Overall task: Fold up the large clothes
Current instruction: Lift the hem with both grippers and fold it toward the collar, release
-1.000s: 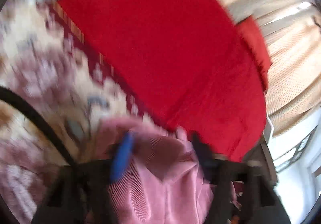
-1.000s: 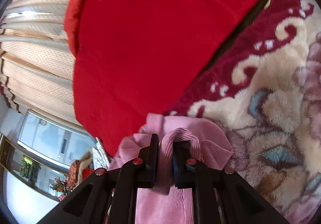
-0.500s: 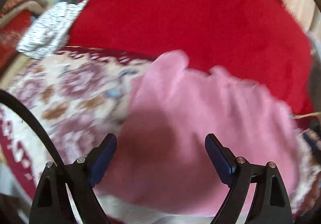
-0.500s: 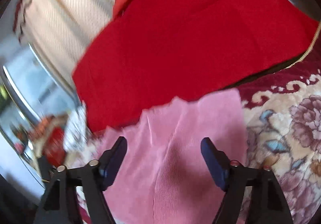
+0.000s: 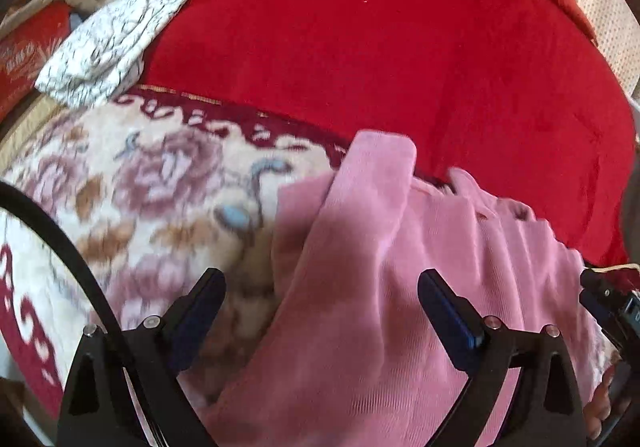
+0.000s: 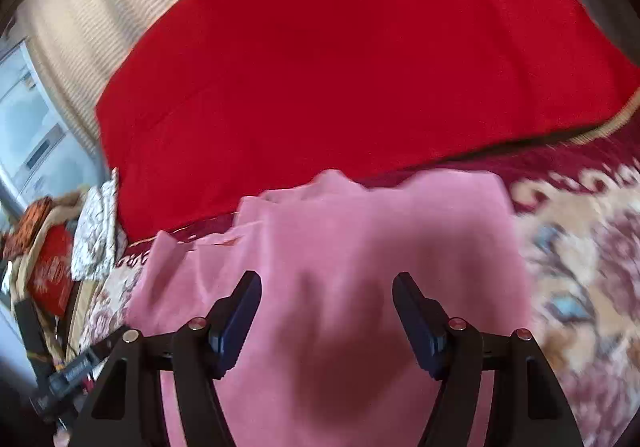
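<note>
Floral blanket [image 5: 152, 183] under pink garment [image 5: 380, 287]; left gripper [image 5: 320, 311] fingers spreading, right gripper [image 6: 326, 311] fingers narrowing, neither pinching cloth

— what is found ahead of the left claw [image 5: 320, 307]?
— the garment [image 5: 400, 267], laid on the blanket [image 5: 140, 187]; beyond it the bedspread [image 5: 380, 47], a folded cloth [image 5: 104, 51] far left.

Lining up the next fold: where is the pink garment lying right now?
In both wrist views the pink garment lies on the floral blanket, its far edge against the red cover.
</note>
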Demonstrator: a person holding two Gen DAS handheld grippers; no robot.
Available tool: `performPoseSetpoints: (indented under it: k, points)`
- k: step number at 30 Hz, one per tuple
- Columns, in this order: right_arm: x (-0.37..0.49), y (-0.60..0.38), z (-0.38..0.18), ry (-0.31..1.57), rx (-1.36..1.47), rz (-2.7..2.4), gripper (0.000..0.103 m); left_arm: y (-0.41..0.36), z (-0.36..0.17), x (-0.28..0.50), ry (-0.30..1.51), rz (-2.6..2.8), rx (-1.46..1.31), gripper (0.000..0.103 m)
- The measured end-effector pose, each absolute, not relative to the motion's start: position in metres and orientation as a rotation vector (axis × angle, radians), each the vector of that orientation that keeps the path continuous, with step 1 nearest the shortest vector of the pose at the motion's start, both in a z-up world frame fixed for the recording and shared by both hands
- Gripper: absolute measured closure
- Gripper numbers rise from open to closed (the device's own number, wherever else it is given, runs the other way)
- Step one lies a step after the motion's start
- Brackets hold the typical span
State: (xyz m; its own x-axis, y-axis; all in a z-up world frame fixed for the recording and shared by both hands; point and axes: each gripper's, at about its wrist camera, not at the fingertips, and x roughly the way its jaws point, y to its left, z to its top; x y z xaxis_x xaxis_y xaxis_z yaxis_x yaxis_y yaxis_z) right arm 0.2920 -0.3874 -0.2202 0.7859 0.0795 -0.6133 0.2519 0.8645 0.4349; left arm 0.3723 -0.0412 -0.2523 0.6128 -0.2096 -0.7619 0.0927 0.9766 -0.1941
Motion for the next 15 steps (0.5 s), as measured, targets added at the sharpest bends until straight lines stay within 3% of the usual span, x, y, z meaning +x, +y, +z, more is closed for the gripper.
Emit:
performPoseSetpoints:
  k: [4, 9, 15]
  points:
    - [0.341, -0.381, -0.251, 0.812, 0.527, -0.100, 0.031, -0.066, -0.294, 0.408, 1.089, -0.162, -0.033, 0.004]
    - [0.350, -0.375, -0.253, 0.811, 0.468, -0.123, 0.032, -0.080, -0.290, 0.409, 1.038, -0.150, 0.052, 0.001]
    - [0.326, -0.361, -0.226, 0.719, 0.446, -0.063, 0.032, -0.074, -0.250, 0.379, 0.881, -0.159, -0.016, 0.001]
